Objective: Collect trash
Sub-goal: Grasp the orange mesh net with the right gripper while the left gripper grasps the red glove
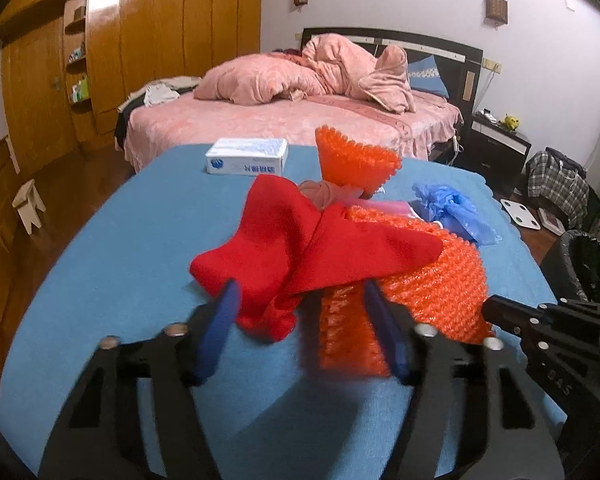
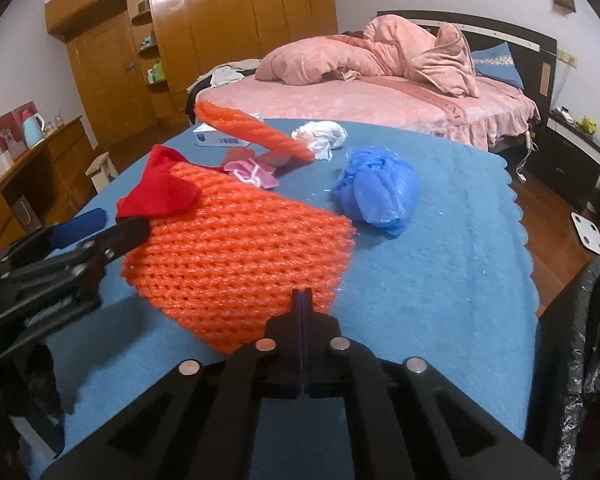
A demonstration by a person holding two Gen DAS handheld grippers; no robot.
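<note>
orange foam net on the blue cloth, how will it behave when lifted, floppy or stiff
The orange foam net will probably flex but keep some shape: it arches off the blue cloth rather than lying flat. Its open mesh suggests it is very light. The red cloth draped over it will likely come along or slide off.

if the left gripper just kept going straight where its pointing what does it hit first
Most likely the red cloth: it hangs right between the left gripper's half-open jaws, draped over the orange foam net. Depth is hard to judge in the fisheye view, so the net's lower fold could touch the right-side finger at about the same time.
</note>
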